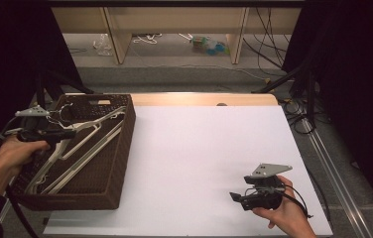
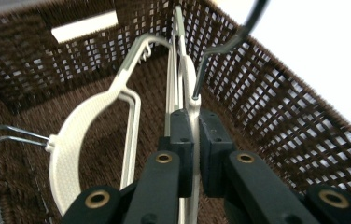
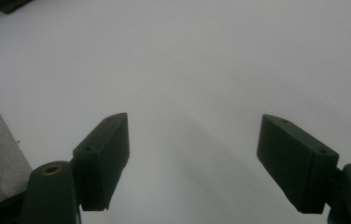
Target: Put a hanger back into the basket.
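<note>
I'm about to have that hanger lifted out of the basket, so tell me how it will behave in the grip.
The white hanger looks like thin rigid plastic, so probably stiff and light. The left gripper is shut on its narrow edge, so it may pivot or swing. Its wire hook could snag the second hanger or the wicker basket.

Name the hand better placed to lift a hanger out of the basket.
Left. Its tongs are shut on a white hanger inside the woven basket. The right tongs are open over the bare white table, away from the basket.
</note>
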{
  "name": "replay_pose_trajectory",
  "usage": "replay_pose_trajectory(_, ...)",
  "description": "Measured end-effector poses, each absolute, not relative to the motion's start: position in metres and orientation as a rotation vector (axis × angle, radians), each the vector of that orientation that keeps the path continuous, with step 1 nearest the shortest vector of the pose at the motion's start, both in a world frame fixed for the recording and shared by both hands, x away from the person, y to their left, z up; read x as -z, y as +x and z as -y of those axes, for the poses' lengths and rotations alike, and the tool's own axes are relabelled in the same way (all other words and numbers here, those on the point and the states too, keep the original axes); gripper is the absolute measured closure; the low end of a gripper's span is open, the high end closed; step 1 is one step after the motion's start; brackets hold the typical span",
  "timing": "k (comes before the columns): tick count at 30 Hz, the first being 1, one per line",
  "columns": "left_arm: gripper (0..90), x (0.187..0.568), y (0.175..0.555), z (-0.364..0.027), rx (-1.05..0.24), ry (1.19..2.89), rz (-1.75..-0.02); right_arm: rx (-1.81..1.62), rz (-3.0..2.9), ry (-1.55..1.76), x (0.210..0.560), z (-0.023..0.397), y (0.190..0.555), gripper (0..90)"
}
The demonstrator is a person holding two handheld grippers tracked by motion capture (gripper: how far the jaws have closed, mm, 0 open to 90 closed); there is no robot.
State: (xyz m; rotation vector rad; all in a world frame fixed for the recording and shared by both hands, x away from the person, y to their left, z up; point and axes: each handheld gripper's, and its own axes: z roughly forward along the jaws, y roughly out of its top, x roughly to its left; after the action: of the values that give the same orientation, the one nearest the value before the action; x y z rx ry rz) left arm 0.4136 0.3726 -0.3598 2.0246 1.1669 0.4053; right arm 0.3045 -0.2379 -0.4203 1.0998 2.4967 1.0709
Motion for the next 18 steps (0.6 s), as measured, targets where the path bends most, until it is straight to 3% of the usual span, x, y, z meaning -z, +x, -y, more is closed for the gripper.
replay_pose_trajectory(18,75.8,0.39,0.433,-0.391,-0.63,1.978,-1.413,-1.062,-2.513,1.099,0.42,0.238,0.305,26.4)
